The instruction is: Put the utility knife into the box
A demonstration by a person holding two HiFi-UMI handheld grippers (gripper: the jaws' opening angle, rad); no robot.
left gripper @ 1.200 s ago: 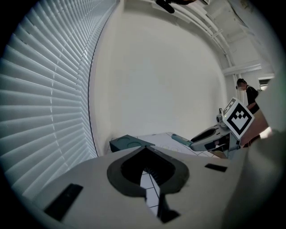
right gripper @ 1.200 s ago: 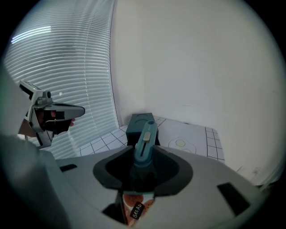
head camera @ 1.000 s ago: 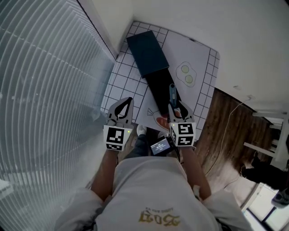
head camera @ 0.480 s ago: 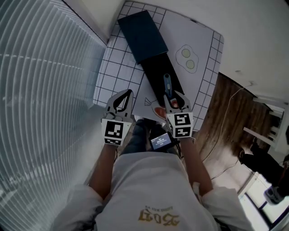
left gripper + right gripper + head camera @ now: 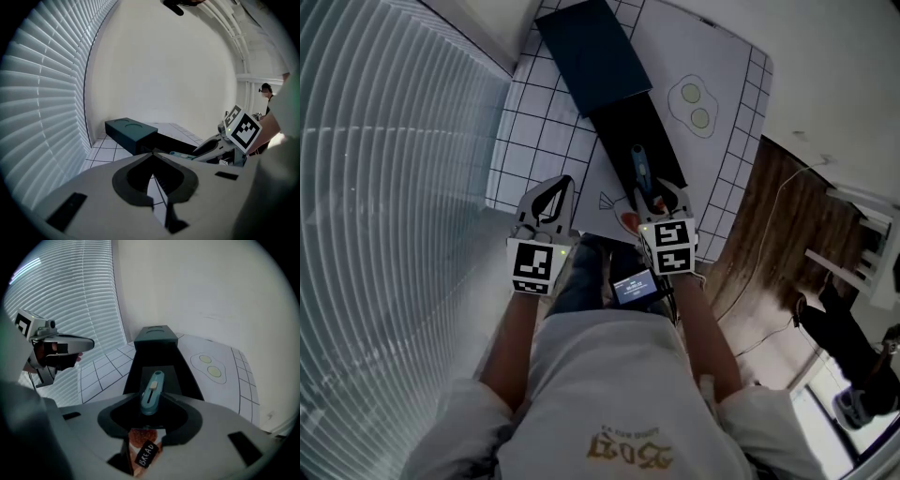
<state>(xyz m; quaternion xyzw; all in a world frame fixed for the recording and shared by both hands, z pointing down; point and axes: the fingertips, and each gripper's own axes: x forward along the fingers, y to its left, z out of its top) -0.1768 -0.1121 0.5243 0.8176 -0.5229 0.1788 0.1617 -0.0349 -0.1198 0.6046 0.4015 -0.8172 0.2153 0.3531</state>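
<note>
The utility knife [image 5: 637,167] is light blue with a pale slider, and my right gripper [image 5: 654,199] is shut on its rear end. Its front [image 5: 152,392] sticks out past the jaws over the open black box [image 5: 637,131]; I cannot tell whether it touches the box floor. The dark teal lid part [image 5: 591,54] covers the box's far end. My left gripper [image 5: 551,192] is shut and holds nothing, hanging over the gridded mat left of the box. In the left gripper view its tips [image 5: 153,153] meet, with the box [image 5: 131,133] beyond them.
A white gridded mat [image 5: 525,122] bears a fried-egg drawing [image 5: 694,105] right of the box. A bread picture card [image 5: 145,451] lies under my right gripper. Window blinds [image 5: 384,187] run along the left. The mat's right edge drops to wooden floor [image 5: 769,234].
Both grippers have sunk toward the mat. The right one carried the knife with it, and the knife now lies further over the black box.
</note>
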